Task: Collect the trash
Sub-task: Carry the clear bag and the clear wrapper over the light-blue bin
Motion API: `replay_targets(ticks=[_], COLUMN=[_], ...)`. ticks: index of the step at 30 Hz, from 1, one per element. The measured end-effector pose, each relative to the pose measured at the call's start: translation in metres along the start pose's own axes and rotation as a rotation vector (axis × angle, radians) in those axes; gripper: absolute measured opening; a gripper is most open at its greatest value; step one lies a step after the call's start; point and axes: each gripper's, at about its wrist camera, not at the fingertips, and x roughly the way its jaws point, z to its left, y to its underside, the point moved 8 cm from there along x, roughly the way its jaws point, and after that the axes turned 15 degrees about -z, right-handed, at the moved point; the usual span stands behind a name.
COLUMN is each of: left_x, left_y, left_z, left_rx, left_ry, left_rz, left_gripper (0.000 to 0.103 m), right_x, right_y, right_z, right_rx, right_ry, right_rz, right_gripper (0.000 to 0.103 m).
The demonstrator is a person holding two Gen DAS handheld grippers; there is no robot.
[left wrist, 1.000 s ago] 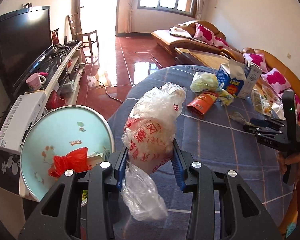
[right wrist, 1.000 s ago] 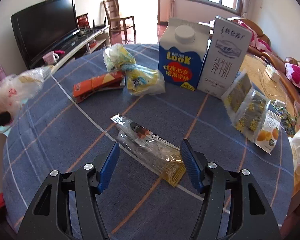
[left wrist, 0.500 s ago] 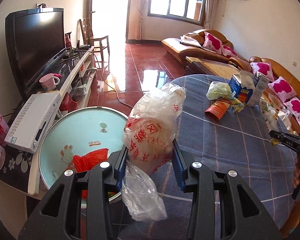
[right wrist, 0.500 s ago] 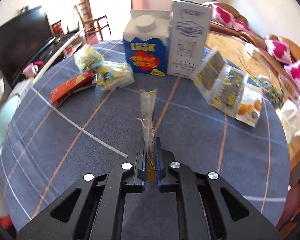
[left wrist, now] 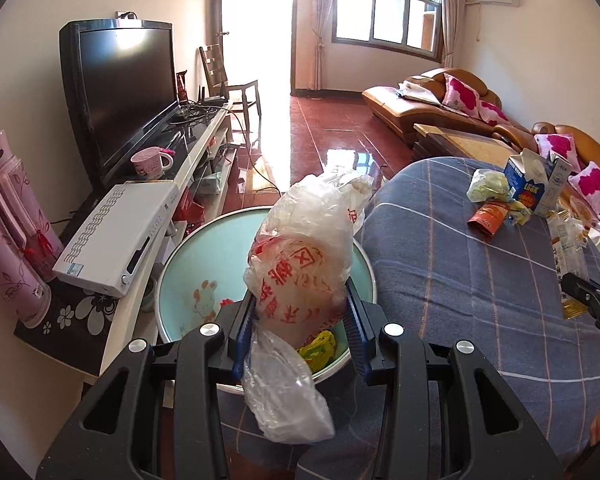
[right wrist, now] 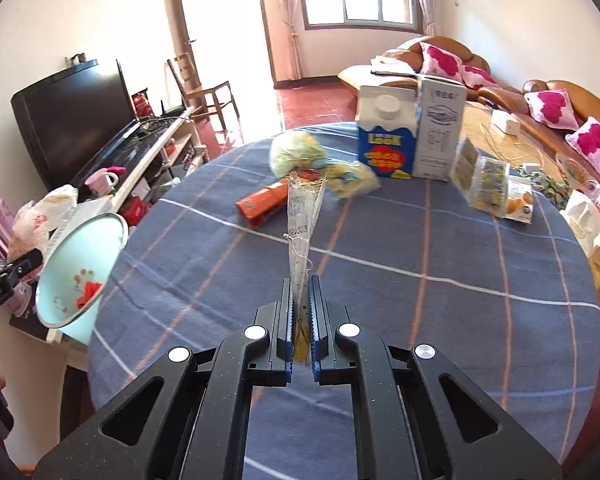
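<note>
My left gripper [left wrist: 298,322] is shut on a crumpled clear plastic bag [left wrist: 300,264] with red print and holds it over a pale blue basin [left wrist: 188,276] beside the table; red and yellow trash lies in the basin. My right gripper [right wrist: 300,320] is shut on a clear snack wrapper [right wrist: 302,216] and holds it upright above the blue checked tablecloth [right wrist: 420,300]. The basin [right wrist: 76,268] and the bag [right wrist: 40,216] also show at the left of the right wrist view.
On the table lie an orange packet [right wrist: 262,202], a pale green bag [right wrist: 296,152], a yellow wrapper [right wrist: 354,178], a blue milk carton [right wrist: 386,132], a white carton [right wrist: 440,128] and snack packs [right wrist: 488,184]. A TV stand [left wrist: 188,152] with a white box [left wrist: 120,236] stands left.
My left gripper has carried the plastic bag from over the table's edge to above the basin. My right gripper has closed on the snack wrapper and lifted it off the cloth.
</note>
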Motion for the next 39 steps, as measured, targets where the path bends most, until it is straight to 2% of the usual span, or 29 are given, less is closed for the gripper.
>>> replay_targets(ticks=[8, 13, 27, 39], left_x=[-0.005, -0.005, 0.004, 0.01], left_y=[0.004, 0.008, 0.015, 0.02], left_z=[0.032, 0.044, 0.058, 0.063], left_rx=[-0.029, -0.048, -0.079, -0.079], left_ry=[-0.031, -0.041, -0.063, -0.081], left_rz=[-0.009, 0.001, 0.029, 0.043], left_gripper=[0.039, 0.039, 0.039, 0.039], right_x=[-0.01, -0.011, -0.007, 0.006], right_y=[0.003, 0.007, 0.005, 0.001], right_z=[0.083, 0.118, 0.193, 0.228], right_rx=[0.0, -0.014, -0.081, -0.103], right_ry=[-0.114, -0.146, -0.227, -0.283], right_rz=[-0.025, -0.013, -0.006, 0.004], right_gripper=[0.008, 0.008, 0.008, 0.008])
